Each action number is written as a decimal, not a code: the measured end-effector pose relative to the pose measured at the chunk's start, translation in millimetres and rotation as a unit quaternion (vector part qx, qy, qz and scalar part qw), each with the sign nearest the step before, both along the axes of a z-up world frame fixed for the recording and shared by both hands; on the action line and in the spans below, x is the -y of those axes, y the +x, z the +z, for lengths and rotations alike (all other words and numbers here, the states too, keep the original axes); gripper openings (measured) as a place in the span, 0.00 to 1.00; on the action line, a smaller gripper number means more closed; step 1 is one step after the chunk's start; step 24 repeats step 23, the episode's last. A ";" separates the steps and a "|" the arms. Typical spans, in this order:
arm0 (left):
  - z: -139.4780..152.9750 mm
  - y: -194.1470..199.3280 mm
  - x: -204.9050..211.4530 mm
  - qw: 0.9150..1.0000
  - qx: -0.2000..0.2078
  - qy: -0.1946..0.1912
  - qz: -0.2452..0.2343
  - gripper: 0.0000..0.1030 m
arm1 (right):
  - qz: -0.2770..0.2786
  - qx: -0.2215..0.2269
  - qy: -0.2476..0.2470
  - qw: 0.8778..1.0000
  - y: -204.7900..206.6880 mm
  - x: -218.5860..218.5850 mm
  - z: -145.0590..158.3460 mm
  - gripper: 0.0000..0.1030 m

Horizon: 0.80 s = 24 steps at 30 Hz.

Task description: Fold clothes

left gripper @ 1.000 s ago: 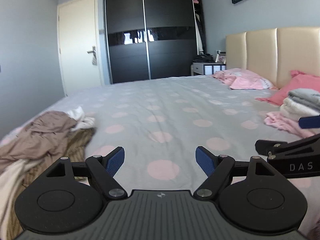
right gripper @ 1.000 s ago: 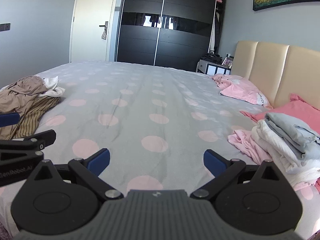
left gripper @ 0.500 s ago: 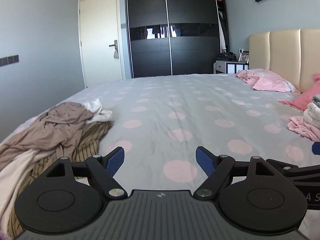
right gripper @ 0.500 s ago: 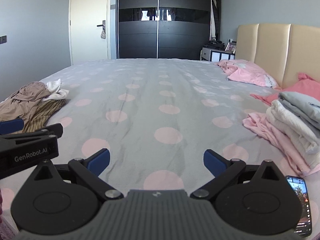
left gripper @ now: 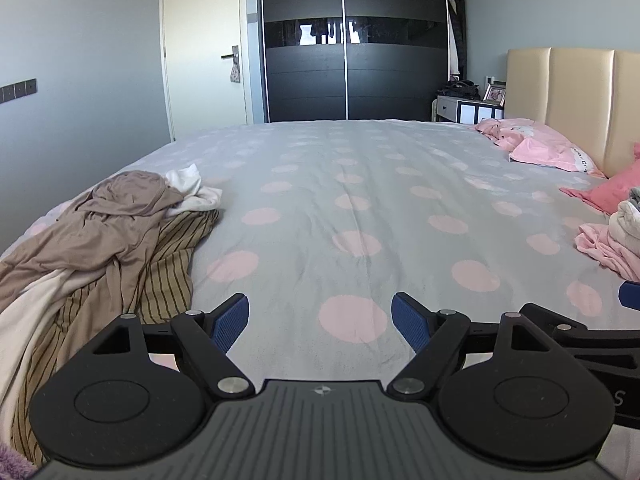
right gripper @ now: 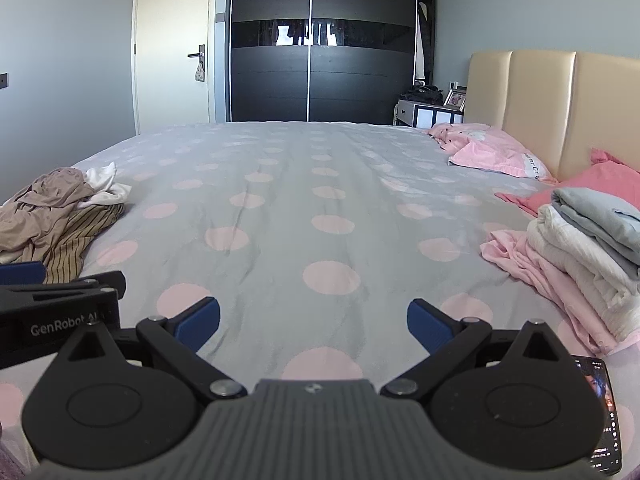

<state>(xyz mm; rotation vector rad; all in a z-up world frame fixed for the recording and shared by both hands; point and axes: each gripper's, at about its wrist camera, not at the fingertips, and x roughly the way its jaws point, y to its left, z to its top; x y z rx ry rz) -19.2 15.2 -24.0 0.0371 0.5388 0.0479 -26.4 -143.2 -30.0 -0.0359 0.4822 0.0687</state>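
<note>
Both views are swinging leftward toward the unfolded heap [left gripper: 100,232], both hand-held grippers [left gripper: 320,322] [right gripper: 313,322] gaping wide and empty, while a folded stack [right gripper: 588,248] is already waiting.

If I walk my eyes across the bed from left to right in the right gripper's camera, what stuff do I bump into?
Left gripper at the edge → messy clothes pile (brown, white, striped) → bare polka-dot bedsheet → folded clothes stack → phone at the lower right.
</note>
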 end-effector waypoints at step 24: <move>1.3 -1.2 -0.4 1.000 0.000 0.001 -0.001 0.76 | -0.003 0.001 0.017 1.000 -2.5 1.9 0.0 0.98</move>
